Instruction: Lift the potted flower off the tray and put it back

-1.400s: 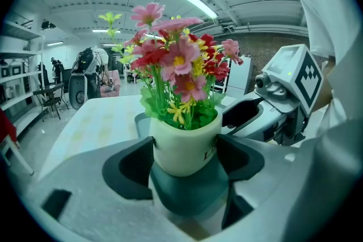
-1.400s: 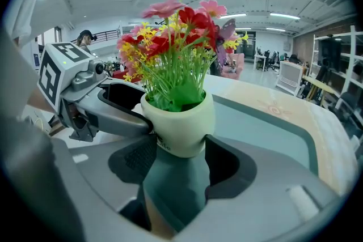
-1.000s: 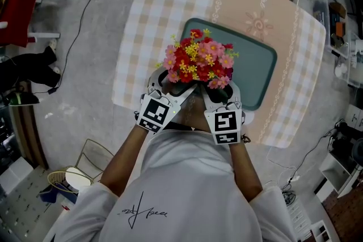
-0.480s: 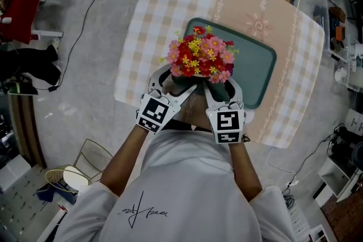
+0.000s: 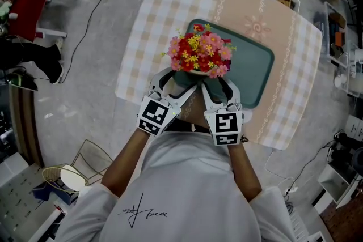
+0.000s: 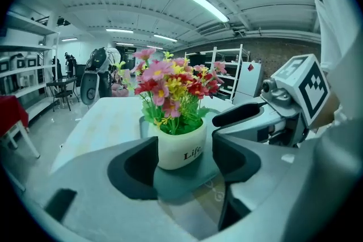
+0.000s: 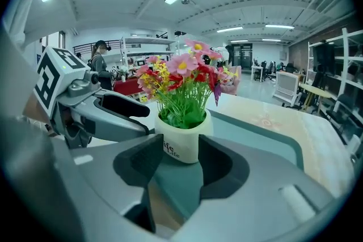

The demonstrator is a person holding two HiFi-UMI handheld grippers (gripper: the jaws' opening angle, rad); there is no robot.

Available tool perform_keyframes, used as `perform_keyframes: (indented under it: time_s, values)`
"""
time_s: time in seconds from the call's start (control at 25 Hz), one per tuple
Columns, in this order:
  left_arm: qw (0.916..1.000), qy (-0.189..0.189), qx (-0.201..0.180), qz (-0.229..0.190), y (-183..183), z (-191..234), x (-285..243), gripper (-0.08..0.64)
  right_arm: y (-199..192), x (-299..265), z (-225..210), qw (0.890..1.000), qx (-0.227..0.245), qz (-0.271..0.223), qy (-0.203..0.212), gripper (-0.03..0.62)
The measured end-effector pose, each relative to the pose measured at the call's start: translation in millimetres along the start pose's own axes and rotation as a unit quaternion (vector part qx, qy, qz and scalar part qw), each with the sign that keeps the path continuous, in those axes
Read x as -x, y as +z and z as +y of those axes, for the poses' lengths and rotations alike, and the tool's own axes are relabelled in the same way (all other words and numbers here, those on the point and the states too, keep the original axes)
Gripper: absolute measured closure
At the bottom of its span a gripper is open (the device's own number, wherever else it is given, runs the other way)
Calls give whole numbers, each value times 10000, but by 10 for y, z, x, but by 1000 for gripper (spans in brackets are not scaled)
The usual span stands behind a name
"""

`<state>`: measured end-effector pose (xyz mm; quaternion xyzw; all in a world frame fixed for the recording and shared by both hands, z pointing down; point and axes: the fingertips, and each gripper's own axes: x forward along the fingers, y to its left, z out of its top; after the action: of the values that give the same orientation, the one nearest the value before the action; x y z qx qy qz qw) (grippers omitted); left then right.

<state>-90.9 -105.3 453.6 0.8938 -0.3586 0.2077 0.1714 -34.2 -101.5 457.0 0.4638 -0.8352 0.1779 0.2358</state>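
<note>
The head camera looks steeply down on the desk (image 5: 170, 8). Cameras on the left hand-held gripper (image 6: 184, 151) and right hand-held gripper (image 7: 181, 150) sit low and close, facing the potted flower (image 5: 198, 55) all three share.

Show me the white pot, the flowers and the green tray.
white pot (image 6: 181, 147), left gripper view, front wall
flowers (image 5: 199, 54), head view, middle of bunch
green tray (image 5: 249, 72), head view, bare bottom

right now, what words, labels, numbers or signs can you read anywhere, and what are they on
"Life": black print on the white flower pot; the right gripper view shows the same print partly cut off.
Scrawl on the person's white shirt: handwritten, too scribbled to read.
Marker cubes: black and white square patterns only, no words.
Red diamond sign on a far cabinet: too small to read.
</note>
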Motion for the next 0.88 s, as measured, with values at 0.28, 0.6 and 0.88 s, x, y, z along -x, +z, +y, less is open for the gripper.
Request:
perform_keyframes:
  time_s: [0.28, 0.6, 0.88]
  values:
    - [9997, -23, -11, -240, 126, -238, 61, 305, 42, 145, 30, 9998, 73, -145, 123, 399]
    - [9983, 61, -467, -354, 253, -514, 115, 360, 107, 363, -1, 9992, 178, -309, 174, 417]
    - [9982, 198, -245, -501, 287, -661, 170, 394, 145, 523, 9, 9981, 237, -436, 362, 437]
